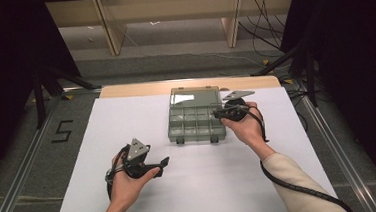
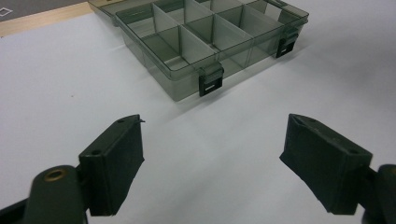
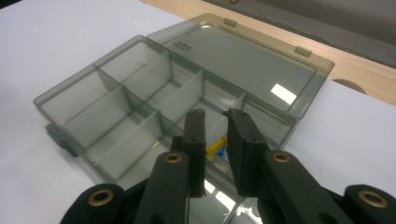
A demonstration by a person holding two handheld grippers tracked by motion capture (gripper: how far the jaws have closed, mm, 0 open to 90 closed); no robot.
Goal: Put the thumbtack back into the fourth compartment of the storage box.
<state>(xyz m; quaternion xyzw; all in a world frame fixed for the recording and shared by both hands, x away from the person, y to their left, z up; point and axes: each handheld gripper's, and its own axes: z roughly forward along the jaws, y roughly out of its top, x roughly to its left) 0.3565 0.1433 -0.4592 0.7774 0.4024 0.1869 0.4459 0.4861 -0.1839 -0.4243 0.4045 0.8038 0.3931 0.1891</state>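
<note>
A translucent grey organizer box (image 1: pixel 196 134) with several compartments lies open mid-table, its lid (image 1: pixel 195 95) folded flat behind it. My right gripper (image 1: pixel 217 113) reaches over the box's right side. In the right gripper view its jaws (image 3: pixel 215 114) stand a narrow gap apart, and a small yellow and blue piece (image 3: pixel 215 146) spans that gap above a right-hand compartment of the box (image 3: pixel 70 93). My left gripper (image 1: pixel 163 166) hovers over the white sheet in front of the box, to its left. Its jaws (image 2: pixel 215 135) are wide apart with nothing between them, facing the box (image 2: pixel 182 86).
Two black latches (image 2: pixel 211 84) (image 2: pixel 286 44) hang on the box's front wall. The other compartments look bare. A white sheet (image 1: pixel 127 125) covers the table; a wooden strip (image 1: pixel 134 89) shows at the far edge. Metal rails and cables (image 1: pixel 266 35) lie on the floor around.
</note>
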